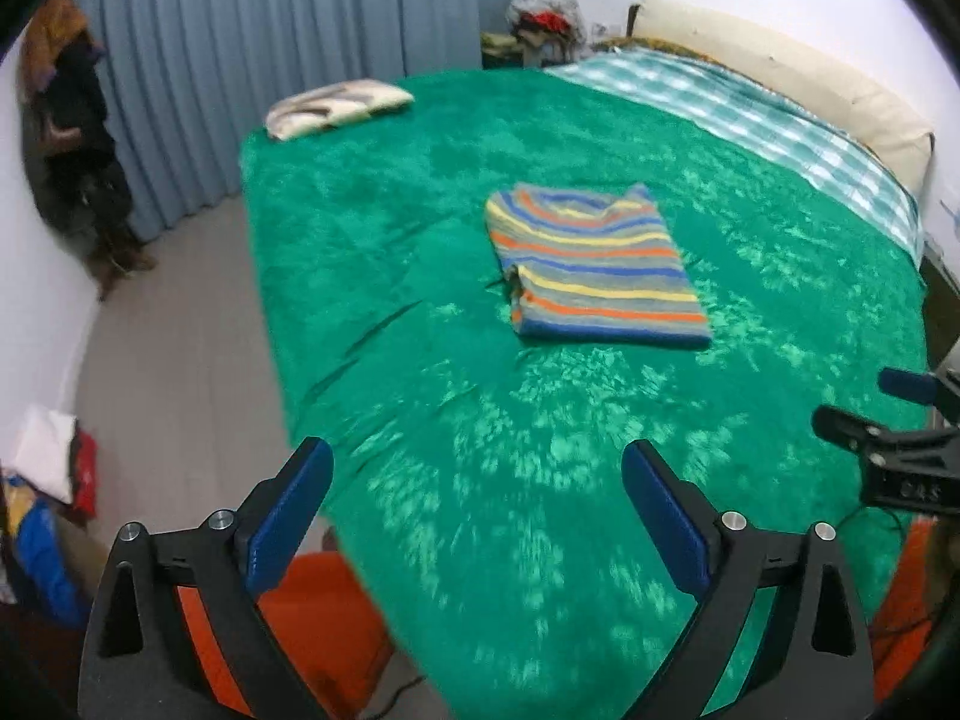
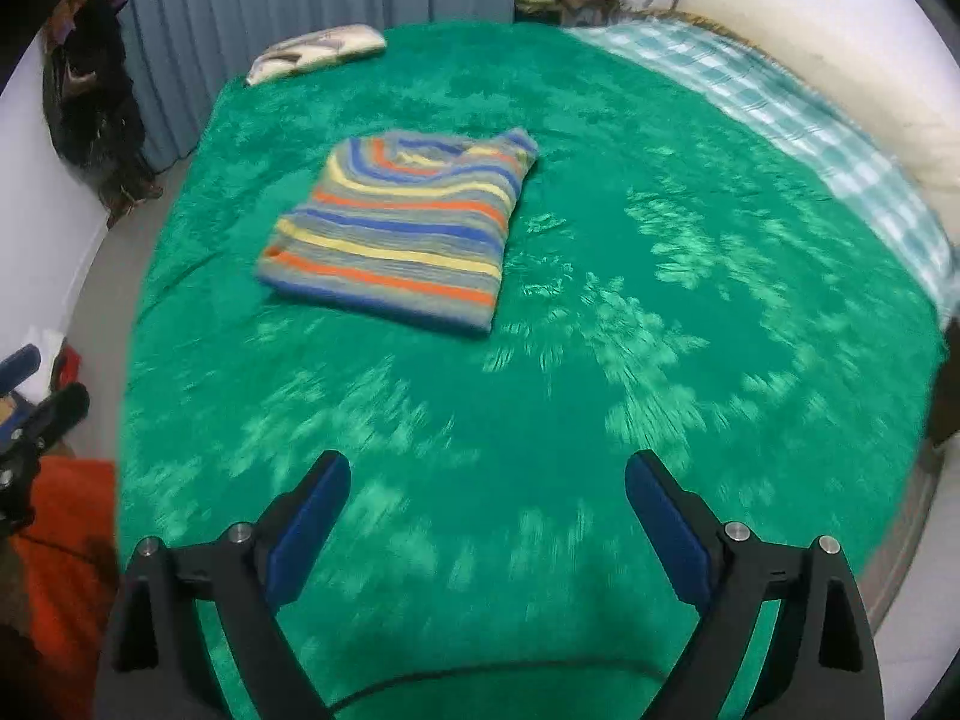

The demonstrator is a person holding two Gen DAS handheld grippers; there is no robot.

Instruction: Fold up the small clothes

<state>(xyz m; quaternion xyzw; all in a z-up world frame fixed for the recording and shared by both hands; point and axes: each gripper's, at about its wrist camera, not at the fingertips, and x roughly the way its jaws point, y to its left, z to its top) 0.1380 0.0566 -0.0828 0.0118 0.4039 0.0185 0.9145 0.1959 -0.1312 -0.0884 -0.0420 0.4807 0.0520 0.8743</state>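
Note:
A striped garment (image 1: 594, 267) in grey, blue, orange and yellow lies folded into a rectangle near the middle of the green bedspread (image 1: 456, 420). The right wrist view shows the same garment (image 2: 402, 228), up and to the left. My left gripper (image 1: 477, 468) hangs open over the near part of the bed, well short of the garment, nothing between its blue pads. My right gripper (image 2: 487, 483) is likewise open and empty above the bedspread (image 2: 660, 360). Each gripper shows at the edge of the other's view: the right gripper (image 1: 888, 420), the left gripper (image 2: 36, 384).
A folded pale cloth (image 1: 336, 108) lies at the bed's far left corner. A teal checked blanket (image 1: 750, 114) and cream pillow (image 1: 798, 78) line the far right side. Orange fabric (image 1: 318, 618) sits below the near edge. Clothes lie on the floor (image 1: 48, 492) at left.

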